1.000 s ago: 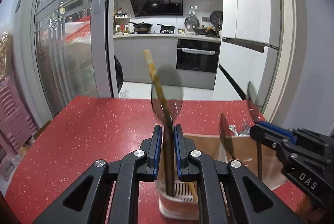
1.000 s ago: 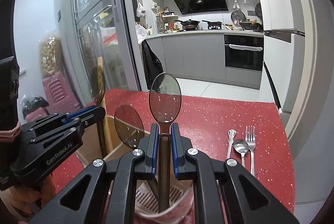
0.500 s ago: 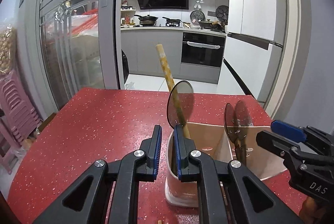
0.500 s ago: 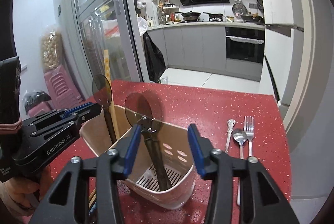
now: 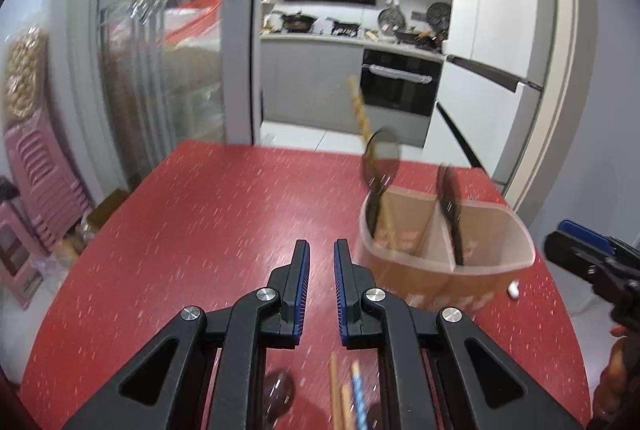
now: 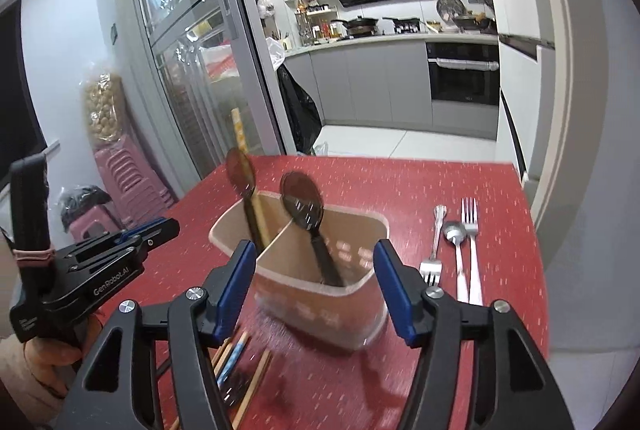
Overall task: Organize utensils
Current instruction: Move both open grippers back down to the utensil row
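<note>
Both hand-held grippers are empty: the left hand-held gripper point(image 5: 321, 258) narrowly parted, the right hand-held gripper point(image 6: 315, 282) spread before the utensil holder point(image 6: 340, 294). Forks point(image 6: 472, 230) lie beside it on the table point(image 6: 512, 270); chopsticks point(image 6: 236, 362) sit nearer.

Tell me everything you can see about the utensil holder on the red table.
The utensil holder is a pale, translucent-looking plastic tub with rounded corners and a brownish lower band, standing upright on the red table. A divider splits it into two compartments. One holds a dark spoon and a wooden chopstick; the other holds a second dark spoon. All three lean on its rim. Neither gripper touches it.
</note>
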`<state>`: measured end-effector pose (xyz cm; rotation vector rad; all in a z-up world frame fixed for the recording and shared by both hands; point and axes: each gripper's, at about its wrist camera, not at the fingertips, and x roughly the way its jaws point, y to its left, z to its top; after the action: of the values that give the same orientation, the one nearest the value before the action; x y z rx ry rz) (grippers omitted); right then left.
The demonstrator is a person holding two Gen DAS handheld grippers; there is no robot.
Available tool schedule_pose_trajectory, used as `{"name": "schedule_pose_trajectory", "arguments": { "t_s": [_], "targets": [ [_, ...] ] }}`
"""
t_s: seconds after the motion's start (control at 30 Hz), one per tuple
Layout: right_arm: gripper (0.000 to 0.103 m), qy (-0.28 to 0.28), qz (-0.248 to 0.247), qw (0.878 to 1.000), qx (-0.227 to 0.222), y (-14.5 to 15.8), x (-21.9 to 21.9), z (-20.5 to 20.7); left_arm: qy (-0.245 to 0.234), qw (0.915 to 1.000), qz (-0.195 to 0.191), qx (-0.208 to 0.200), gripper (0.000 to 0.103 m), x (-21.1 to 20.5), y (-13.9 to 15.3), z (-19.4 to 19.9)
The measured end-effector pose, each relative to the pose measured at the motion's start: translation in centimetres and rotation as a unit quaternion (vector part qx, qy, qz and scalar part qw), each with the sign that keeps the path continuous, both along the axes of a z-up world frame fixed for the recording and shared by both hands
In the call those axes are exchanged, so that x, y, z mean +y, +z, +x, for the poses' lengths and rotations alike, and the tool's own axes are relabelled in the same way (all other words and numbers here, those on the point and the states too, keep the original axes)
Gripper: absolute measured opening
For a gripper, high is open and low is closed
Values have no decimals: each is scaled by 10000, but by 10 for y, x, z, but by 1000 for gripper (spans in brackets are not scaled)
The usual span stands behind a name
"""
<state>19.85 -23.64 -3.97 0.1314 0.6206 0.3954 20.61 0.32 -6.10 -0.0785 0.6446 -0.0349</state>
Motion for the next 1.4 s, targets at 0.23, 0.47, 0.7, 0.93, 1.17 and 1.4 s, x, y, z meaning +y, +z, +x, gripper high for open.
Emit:
{"name": "schedule_pose_trajectory", "arguments": {
  "t_s": [0.23,0.47,0.7,0.93,1.17,1.4],
  "targets": [
    [66,-133,202,9961,843,-24,0,-29,-19,9993,65,361,37,14,-23,-41],
    [66,-197,115,9890,1460,-56,10,-53,-79,9973,6,736,37,21,-49,-72],
    [66,-162,-33,9827,1845,-76,26,-66,-39,9954,202,933,103,24,-73,-86],
    [66,-189,-216,9708,2382,-103,40,-64,78,9901,357,1352,103,32,-99,-85],
    [61,-80,-477,9630,2651,-117,58,-61,-55,9851,390,1672,103,28,-116,-85],
    [45,-79,-843,9576,2753,-126,76,-55,-153,9818,576,1802,103,14,-122,-81]
  ]
}}
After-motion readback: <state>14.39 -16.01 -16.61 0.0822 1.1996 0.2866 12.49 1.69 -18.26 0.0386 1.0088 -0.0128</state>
